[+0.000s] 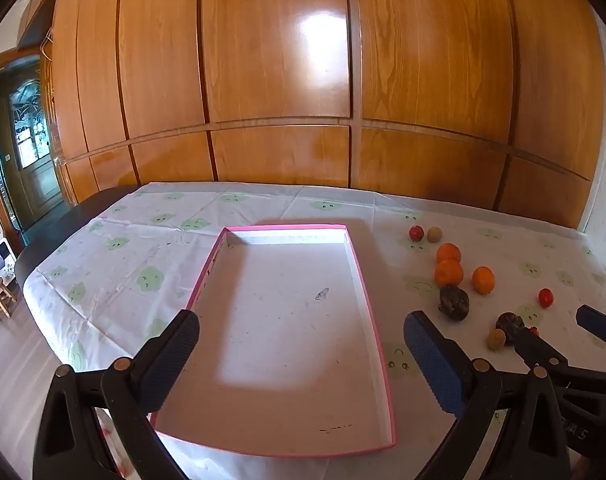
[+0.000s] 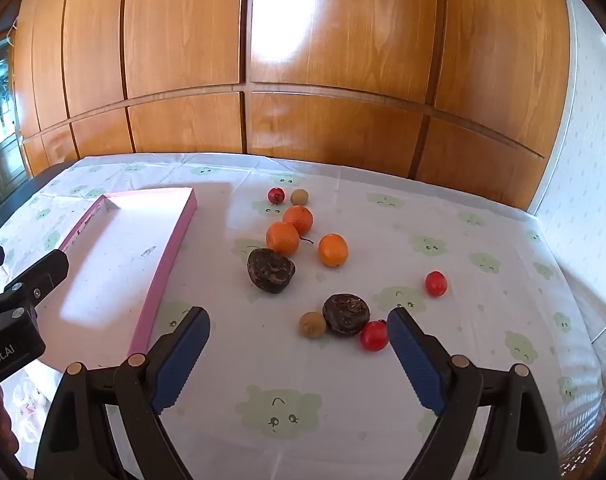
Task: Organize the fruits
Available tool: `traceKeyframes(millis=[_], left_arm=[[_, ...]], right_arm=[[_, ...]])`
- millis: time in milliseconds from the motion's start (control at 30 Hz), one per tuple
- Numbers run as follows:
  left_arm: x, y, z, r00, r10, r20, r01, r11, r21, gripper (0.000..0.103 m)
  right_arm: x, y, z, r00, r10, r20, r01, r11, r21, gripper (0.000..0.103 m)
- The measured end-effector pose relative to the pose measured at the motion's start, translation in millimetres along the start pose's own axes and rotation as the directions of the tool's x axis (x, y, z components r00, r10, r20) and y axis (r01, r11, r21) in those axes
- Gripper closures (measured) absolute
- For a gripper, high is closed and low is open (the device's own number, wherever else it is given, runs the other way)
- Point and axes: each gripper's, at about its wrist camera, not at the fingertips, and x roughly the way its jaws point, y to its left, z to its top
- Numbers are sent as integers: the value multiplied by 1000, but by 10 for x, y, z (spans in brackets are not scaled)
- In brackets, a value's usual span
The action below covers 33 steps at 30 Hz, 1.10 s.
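Left tool (image 1: pixel 301 344), jaws apart and empty, over the empty pink-rimmed tray (image 2: pixel 175 240); right of it, loose on the surface (image 2: pixel 483 320), all fruits (image 2: pixel 299 256), none sorted yet; right tool (image 2: pixel 299 340), jaws apart, holding nothing; legible writing: "Robot.AI" on left tool's body.

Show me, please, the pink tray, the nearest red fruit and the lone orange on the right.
pink tray (image 2: pixel 174 252), right wrist view, right wall.
nearest red fruit (image 2: pixel 374 336), right wrist view, middle.
lone orange (image 2: pixel 333 250), right wrist view, middle.
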Motion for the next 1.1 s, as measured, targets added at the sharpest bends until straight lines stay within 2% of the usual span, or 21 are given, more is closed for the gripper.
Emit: traceKeyframes(millis=[500,1100], left_arm=[[53,-32,-38,1000,-8,-28,8,1000,-13,0],[69,-46,-40,999,-11,-32,11,1000,-9,0]], right_arm=[[-13,-26,14,999,12,30,-12,1000,-1,11],[-17,-39,37,1000,10,18,-10,1000,0,11]])
